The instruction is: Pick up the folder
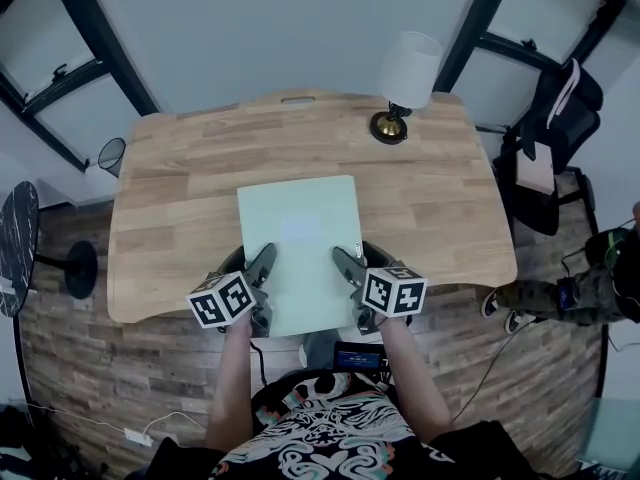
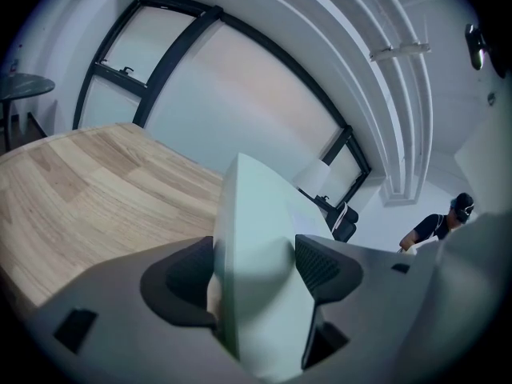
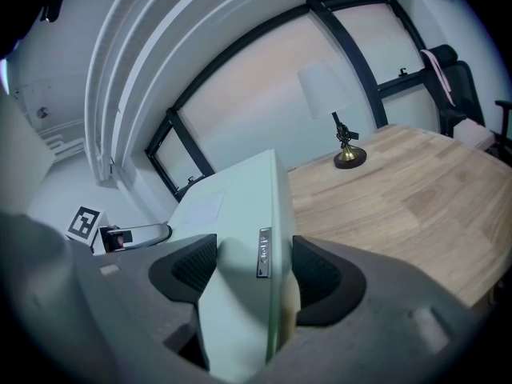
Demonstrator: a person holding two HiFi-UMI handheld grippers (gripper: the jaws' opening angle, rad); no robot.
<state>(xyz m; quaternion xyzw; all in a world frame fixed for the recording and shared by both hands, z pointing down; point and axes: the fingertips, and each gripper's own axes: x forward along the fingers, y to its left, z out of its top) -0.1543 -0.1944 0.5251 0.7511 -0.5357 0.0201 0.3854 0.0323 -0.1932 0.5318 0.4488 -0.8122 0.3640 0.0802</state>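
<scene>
A pale green folder (image 1: 300,248) is held flat over the near edge of the wooden desk (image 1: 170,198), with a faint white label on its cover. My left gripper (image 1: 263,266) is shut on the folder's left edge near its front corner. My right gripper (image 1: 345,264) is shut on the right edge opposite. In the left gripper view the folder (image 2: 260,254) fills the gap between the jaws. In the right gripper view the folder (image 3: 240,238) shows a small metal clip (image 3: 262,253) on its edge between the jaws.
A table lamp (image 1: 405,83) with a white shade and brass base stands at the desk's far right. A black chair (image 1: 550,138) with clothes sits to the right. A small round side table (image 1: 15,243) stands at the left. A person (image 2: 444,218) shows far off.
</scene>
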